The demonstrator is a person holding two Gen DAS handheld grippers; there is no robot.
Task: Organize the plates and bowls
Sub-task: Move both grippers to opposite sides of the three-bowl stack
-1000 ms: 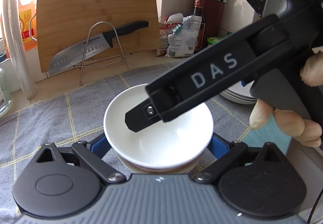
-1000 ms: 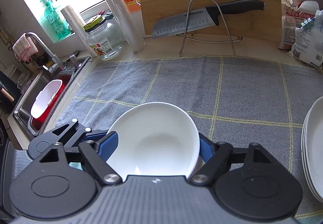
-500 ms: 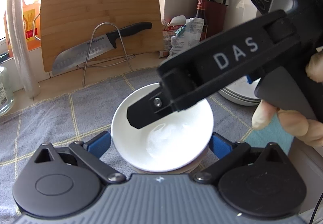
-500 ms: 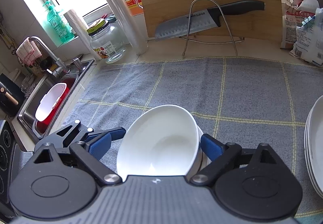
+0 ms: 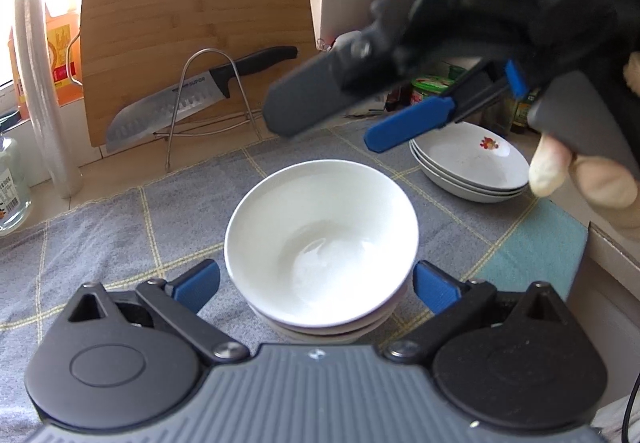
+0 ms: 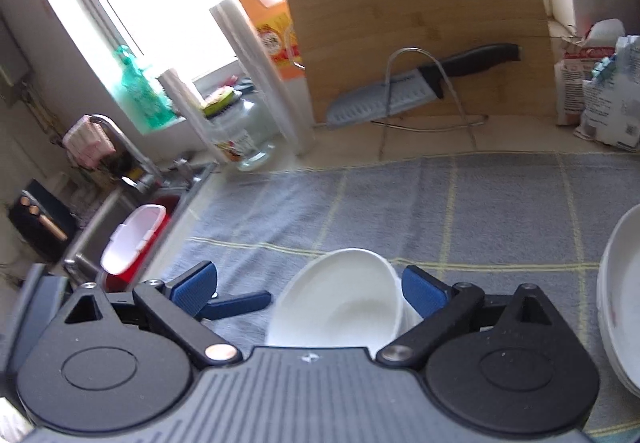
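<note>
White bowl point(image 5: 320, 231) stacked, left claw point(image 5: 316, 283) spread apart, right claw point(image 6: 310, 285) seemingly wide

A grey checked cloth point(image 5: 120, 227) covers the counter point(image 5: 120, 167), bearing stacked bowls point(image 5: 320, 231).

A bamboo cutting board point(image 5: 192, 39) leans against the far wall, a knife point(image 5: 200, 91) propped on a wire rack point(image 5: 208, 99) before it. A grey checked cloth point(image 5: 100, 235) covers the counter; far left sits a glass jar point(image 6: 244, 135).

White bowl point(image 5: 322, 239) stacked — left gripper point(image 5: 316, 283) fingers point(image 5: 196, 281) spread.
</note>
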